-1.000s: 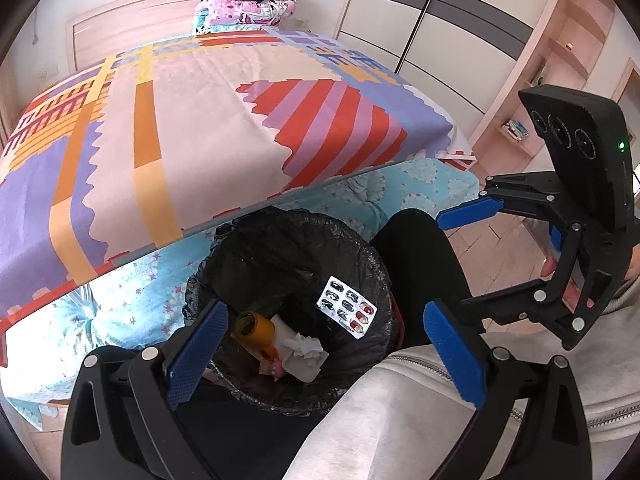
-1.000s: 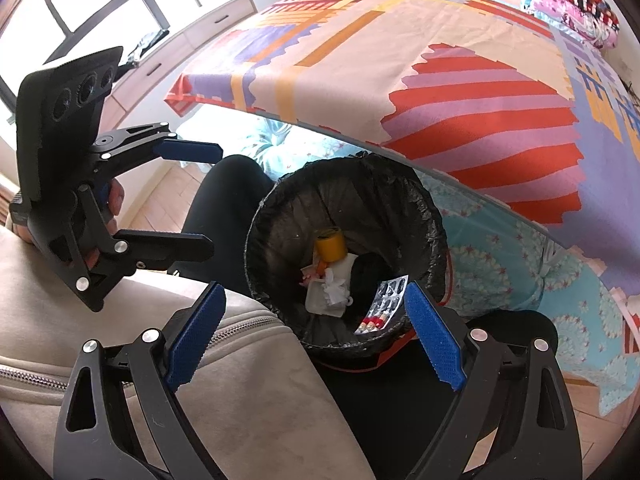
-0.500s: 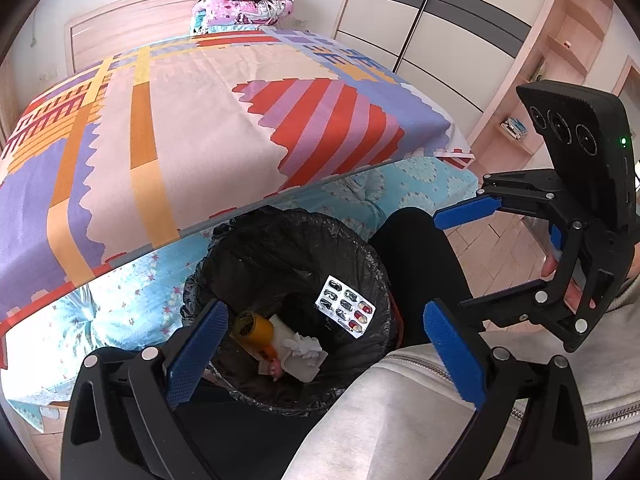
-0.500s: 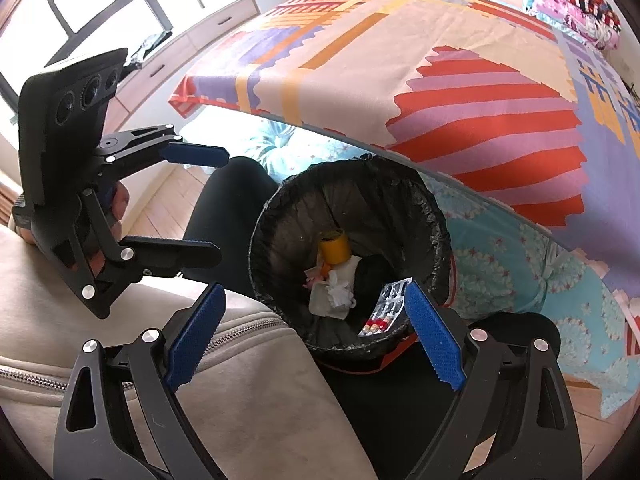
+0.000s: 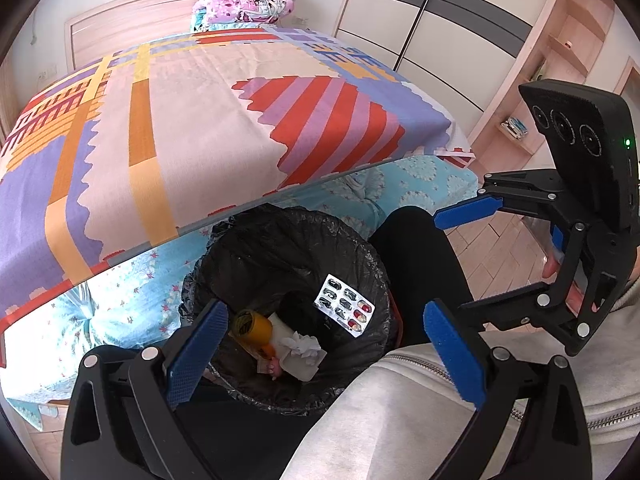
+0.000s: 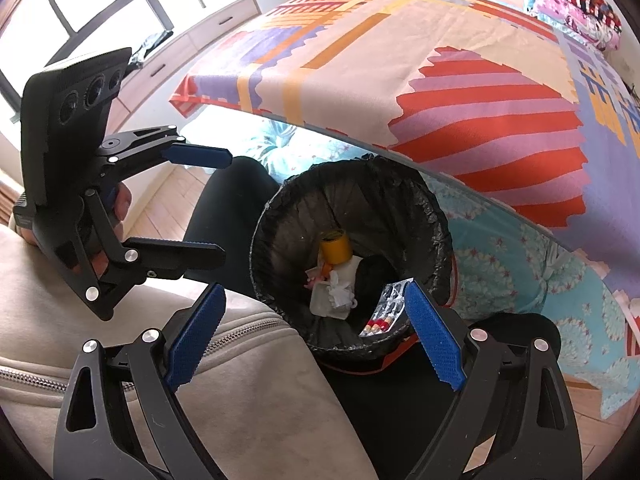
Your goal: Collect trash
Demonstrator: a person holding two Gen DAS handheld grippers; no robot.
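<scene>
Trash already sits at the bottom of the black-lined bin: a yellow tape roll, a crumpled tissue on a white scrap, and a blister pack of pills leaning against the liner's near wall. The bin stands on the floor just beside the bed, between its edge and your dark-trousered knee.

Over the last second almost nothing has shifted; the contents lie as they did, and both views have only drifted slightly. Your left hand-held gripper hovers above the bin with its blue pads spread wide and nothing between them. Your right hand-held gripper is likewise wide open and empty over the rim.

That stillness, with both tools empty, suggests the drop is done. No loose trash shows on the bedspread from here, so you are probably at or near the end of collecting, unless something lies outside these views.
</scene>
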